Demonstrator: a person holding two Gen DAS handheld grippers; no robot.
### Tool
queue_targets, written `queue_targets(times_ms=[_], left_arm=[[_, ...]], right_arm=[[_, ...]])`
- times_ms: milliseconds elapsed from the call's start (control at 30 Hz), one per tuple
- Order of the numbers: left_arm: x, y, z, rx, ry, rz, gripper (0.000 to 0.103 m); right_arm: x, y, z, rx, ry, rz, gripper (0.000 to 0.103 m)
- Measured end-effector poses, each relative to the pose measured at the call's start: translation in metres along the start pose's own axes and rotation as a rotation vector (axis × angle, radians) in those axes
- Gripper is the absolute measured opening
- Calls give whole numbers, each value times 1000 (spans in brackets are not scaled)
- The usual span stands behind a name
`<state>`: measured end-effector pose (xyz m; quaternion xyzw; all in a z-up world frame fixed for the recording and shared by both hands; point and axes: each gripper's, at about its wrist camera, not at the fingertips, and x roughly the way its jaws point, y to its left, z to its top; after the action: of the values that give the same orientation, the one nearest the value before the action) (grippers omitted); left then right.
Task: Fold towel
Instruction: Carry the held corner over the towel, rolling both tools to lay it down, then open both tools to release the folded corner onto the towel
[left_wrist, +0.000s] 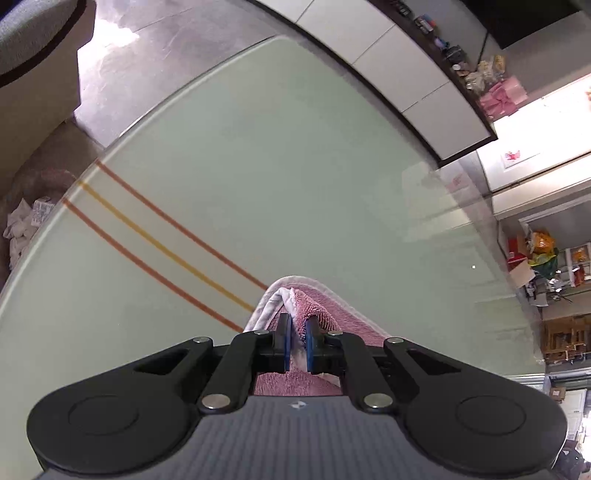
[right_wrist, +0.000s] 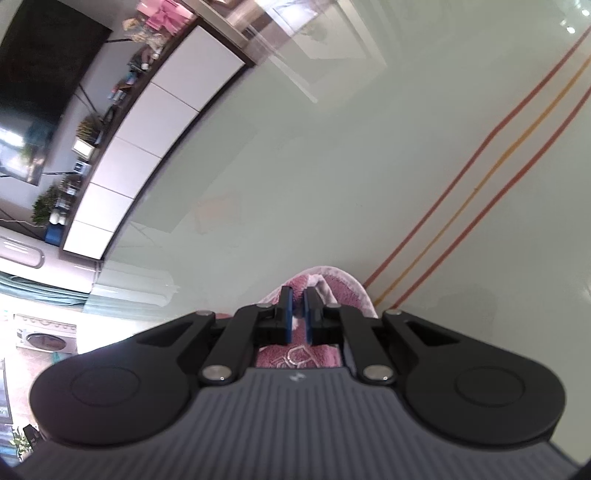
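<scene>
Item: pink terry towel (left_wrist: 325, 314), soft, light, limp; lifted over your glass bench (left_wrist: 258, 166); left hand-held gripper (left_wrist: 297, 332) and right hand-held gripper (right_wrist: 298, 301) each clamped on a hemmed corner; keep hold at the hems, where the cloth bunches least.

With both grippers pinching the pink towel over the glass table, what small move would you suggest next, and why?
Probably carry both corners forward together and lay them down. The left gripper and the right gripper are each shut on a bunched edge of the pink towel, and the glass table ahead lies bare for the fold.
</scene>
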<state>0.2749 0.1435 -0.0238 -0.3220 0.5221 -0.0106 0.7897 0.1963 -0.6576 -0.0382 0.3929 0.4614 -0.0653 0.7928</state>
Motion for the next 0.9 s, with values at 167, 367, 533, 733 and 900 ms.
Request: queue_targets(times_ms=[167,367,533,733,900], left_arm=[[-15,-1,-3,2,-27,-40,9],[8,6,-5,-43,2,-2,9],[20,10,-2,-58,17,12,9],[28,3,14,-48,6,27,26],[26,-1,32,-87,-40,-33,55]], right_arm=[[-14,-13,-7,0,-11,26,6],[0,-17,-4,24,0,4,6],[6,-16,6,37,-2,10,6],[20,-17,15,107,-12,27,14],[19,-26,23,196,-58,88,31]])
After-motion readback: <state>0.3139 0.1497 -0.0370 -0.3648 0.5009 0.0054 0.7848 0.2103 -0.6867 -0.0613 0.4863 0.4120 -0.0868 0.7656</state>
